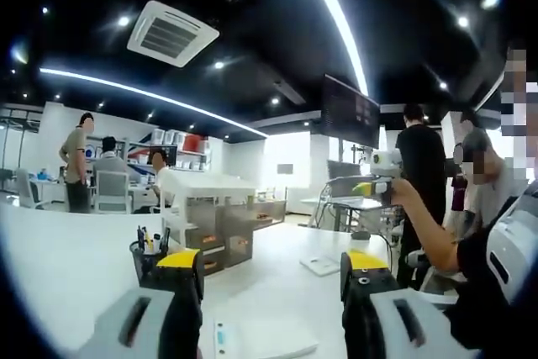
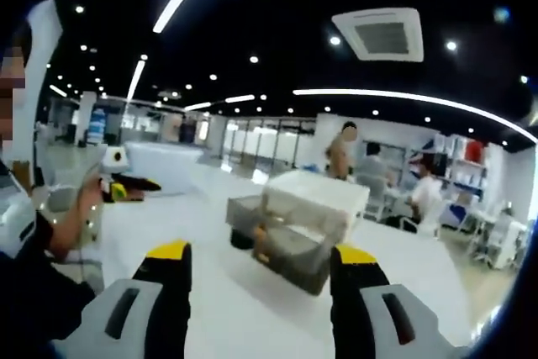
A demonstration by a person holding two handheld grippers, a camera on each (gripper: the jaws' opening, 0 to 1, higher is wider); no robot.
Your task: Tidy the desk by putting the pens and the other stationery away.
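Starting at the left of the left gripper view, we see a black pen holder [image 1: 148,256] with pens standing in it, set on the white surface [image 1: 67,275] just beyond our left gripper [image 1: 271,271]. That gripper's fingers are spread wide and carry nothing. Between and below them lies a flat white item with a blue mark [image 1: 252,335], likely a notebook or pad, and further right a small white flat object [image 1: 320,265]. Behind sits a drawer organiser [image 1: 220,224] with trays pulled out. At the right, a person's hand holds another gripper [image 1: 376,176] up in the air.

In the right gripper view, our right gripper [image 2: 262,279] also has its fingers spread and empty, aimed at the same drawer organiser [image 2: 294,229].

We judge the tidying barely begun: some pens are already in the holder, but the loose flat items remain out and neither gripper has hold of anything.
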